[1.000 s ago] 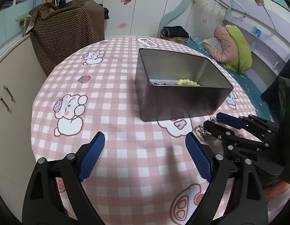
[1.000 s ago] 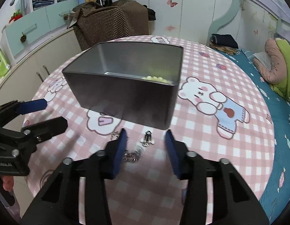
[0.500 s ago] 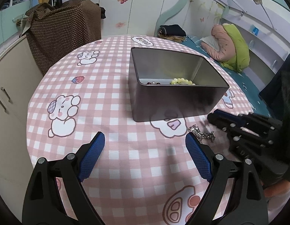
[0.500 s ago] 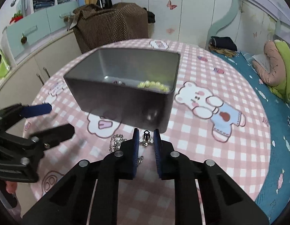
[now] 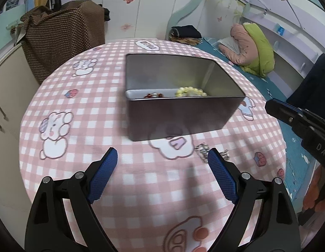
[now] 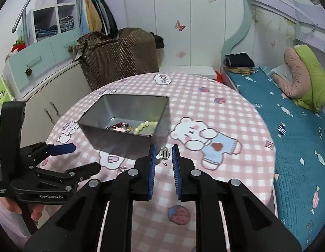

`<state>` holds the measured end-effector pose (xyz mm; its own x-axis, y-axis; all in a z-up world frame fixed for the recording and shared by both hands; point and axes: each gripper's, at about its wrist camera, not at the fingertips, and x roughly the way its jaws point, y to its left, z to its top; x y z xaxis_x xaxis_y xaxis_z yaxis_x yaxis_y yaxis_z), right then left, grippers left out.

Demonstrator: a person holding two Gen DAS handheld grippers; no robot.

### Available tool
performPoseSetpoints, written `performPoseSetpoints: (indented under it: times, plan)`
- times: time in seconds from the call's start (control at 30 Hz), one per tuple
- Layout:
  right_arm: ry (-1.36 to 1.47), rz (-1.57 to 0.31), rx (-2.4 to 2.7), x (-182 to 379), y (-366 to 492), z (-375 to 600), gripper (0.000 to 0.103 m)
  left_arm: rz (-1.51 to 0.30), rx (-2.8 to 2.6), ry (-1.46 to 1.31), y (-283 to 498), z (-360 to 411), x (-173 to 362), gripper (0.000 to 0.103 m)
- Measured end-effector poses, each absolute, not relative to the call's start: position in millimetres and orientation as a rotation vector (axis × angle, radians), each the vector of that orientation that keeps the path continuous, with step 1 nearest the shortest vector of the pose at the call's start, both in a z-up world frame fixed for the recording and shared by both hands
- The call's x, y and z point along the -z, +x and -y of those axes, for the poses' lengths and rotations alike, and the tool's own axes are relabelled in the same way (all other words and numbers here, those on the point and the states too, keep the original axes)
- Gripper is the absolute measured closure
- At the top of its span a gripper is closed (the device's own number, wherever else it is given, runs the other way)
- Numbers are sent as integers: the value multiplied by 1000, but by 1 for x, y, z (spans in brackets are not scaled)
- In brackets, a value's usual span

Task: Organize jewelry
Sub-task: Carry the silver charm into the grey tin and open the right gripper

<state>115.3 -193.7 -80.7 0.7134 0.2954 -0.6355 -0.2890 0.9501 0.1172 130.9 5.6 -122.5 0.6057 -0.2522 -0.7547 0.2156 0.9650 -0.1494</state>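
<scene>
Right gripper (image 6: 164,157) is lifting a small silver earring (image 6: 163,155)

Its jaws are pinching the earring just in front of the metal tin (image 6: 129,107); the left gripper (image 5: 161,162) is gaping wide and empty beside a silver chain (image 5: 202,150) lying near the tin.

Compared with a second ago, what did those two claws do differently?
The right gripper closed on the small silver earring and lifted it off the table, pulling back from the tin. The left gripper stayed wide open and empty. The silver chain still lies on the cloth, the beads in the tin.
</scene>
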Motion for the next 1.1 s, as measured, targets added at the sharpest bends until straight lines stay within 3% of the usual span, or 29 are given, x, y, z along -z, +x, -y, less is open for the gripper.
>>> performPoseSetpoints:
  times: [0.43, 0.5, 0.57, 0.63, 0.7, 0.8, 0.97, 1.1]
  plan:
    - [65, -743, -293, 99, 119, 221, 88, -918, 334, 52, 140, 43, 144, 14]
    - [73, -748, -295, 102, 120, 224, 88, -903, 332, 90, 138, 47, 144, 28]
    - [80, -755, -296, 105, 122, 225, 88, -899, 348, 102, 138, 49, 144, 35]
    - [83, -762, -297, 107, 123, 226, 88, -898, 373, 106, 138, 49, 143, 48]
    - [86, -764, -301, 109, 123, 225, 88, -903, 397, 97, 137, 49, 142, 69]
    - [87, -762, -305, 108, 123, 225, 88, -907, 432, 96, 135, 52, 141, 85]
    - [83, -756, -309, 105, 122, 222, 88, -883, 419, 113, 131, 55, 135, 99]
    - [79, -747, -315, 101, 121, 218, 88, -871, 404, 99, 127, 48, 129, 99]
